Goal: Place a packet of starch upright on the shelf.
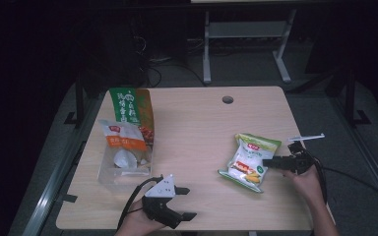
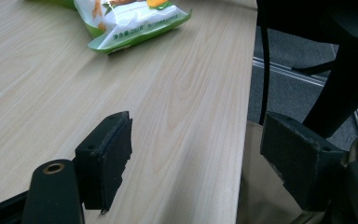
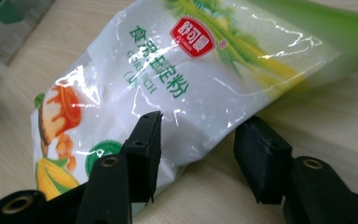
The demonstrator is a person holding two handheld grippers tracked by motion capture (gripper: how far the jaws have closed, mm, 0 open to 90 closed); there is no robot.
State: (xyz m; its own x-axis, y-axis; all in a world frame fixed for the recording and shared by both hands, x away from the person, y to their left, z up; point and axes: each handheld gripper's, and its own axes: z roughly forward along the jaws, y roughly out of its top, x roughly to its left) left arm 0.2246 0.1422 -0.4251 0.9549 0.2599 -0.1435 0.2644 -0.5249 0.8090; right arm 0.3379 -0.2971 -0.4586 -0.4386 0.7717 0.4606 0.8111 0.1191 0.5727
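At the table's near edge the left gripper (image 1: 179,202) hovers with its jaws spread wide, nothing between them. Further in, to the right, the right gripper (image 3: 198,149) reaches the edge of the corn starch bag (image 1: 248,161) — one jaw over the plastic, the other beside it on the table (image 1: 197,128), not yet clamped. At the far left, a clear bin (image 1: 109,175) holds two other packets.

Dim room, black toward the high view's edges; only the table (image 1: 197,132) catches light from above. Glare streaks the glossy white bag (image 3: 177,88) in the right gripper view; nearest fingers (image 3: 142,149) look slightly soft.
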